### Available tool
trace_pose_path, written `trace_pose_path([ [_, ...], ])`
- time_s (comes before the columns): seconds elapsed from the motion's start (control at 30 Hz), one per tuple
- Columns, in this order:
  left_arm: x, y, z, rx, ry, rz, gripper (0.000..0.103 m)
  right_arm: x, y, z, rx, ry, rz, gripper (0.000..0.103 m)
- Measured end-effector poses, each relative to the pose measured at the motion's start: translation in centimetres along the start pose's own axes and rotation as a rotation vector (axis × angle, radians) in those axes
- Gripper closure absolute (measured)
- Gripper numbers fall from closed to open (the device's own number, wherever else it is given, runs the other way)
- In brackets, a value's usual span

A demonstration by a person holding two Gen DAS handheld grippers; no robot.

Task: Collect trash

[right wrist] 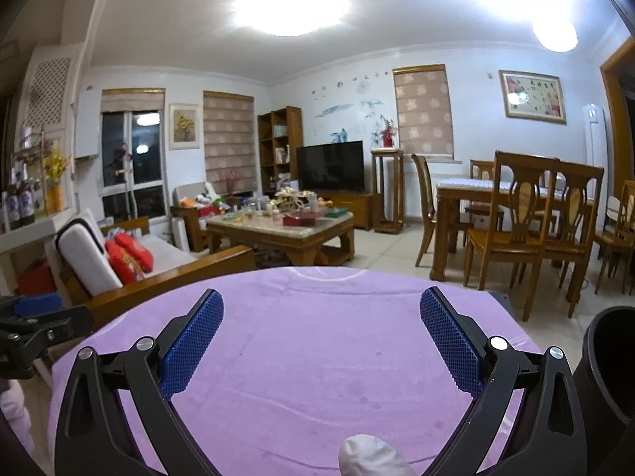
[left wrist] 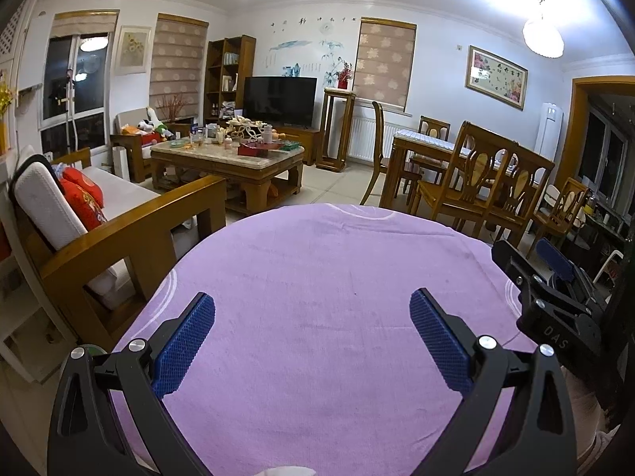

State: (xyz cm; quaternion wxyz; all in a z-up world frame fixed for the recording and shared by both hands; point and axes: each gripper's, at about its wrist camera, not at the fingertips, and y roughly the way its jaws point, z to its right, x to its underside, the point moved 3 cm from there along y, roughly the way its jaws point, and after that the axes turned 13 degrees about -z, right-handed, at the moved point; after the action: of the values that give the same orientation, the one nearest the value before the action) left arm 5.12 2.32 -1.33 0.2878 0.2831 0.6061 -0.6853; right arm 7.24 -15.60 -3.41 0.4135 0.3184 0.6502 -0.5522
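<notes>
Two grippers are shown, each with two blue textured pads. The left gripper (left wrist: 312, 315) is held with its jaws spread wide and nothing between them; the right gripper (right wrist: 320, 311) is likewise spread and empty. Both are positioned above a round table covered with a purple cloth (left wrist: 317, 277).

One piece of trash is visible: a crumpled white wad (right wrist: 367, 456) lying on the cloth at the near edge, below and between the right gripper's fingers. One dark cylindrical bin (right wrist: 607, 373) is seen at the right edge of the right wrist view, just beside the table.

The room is a living and dining area. One wooden sofa (left wrist: 131, 234) with two red cushions (left wrist: 83, 198) is placed at the left. One cluttered coffee table (left wrist: 226, 158), one television (left wrist: 279, 97), one bookshelf (left wrist: 228, 75) and one dining table (right wrist: 468, 194) with several wooden chairs are located beyond.

The letters "DAS" (left wrist: 555, 339) can be read on the body of the right gripper in the left wrist view.
</notes>
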Motion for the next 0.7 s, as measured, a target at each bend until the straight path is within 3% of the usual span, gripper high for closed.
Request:
trace_pose_path([
  [0.7,1.04,0.62,-0.67,0.004,-0.009,-0.005,0.005,0.26,0.12,-0.37,0.0,-0.011,0.0,0.005],
])
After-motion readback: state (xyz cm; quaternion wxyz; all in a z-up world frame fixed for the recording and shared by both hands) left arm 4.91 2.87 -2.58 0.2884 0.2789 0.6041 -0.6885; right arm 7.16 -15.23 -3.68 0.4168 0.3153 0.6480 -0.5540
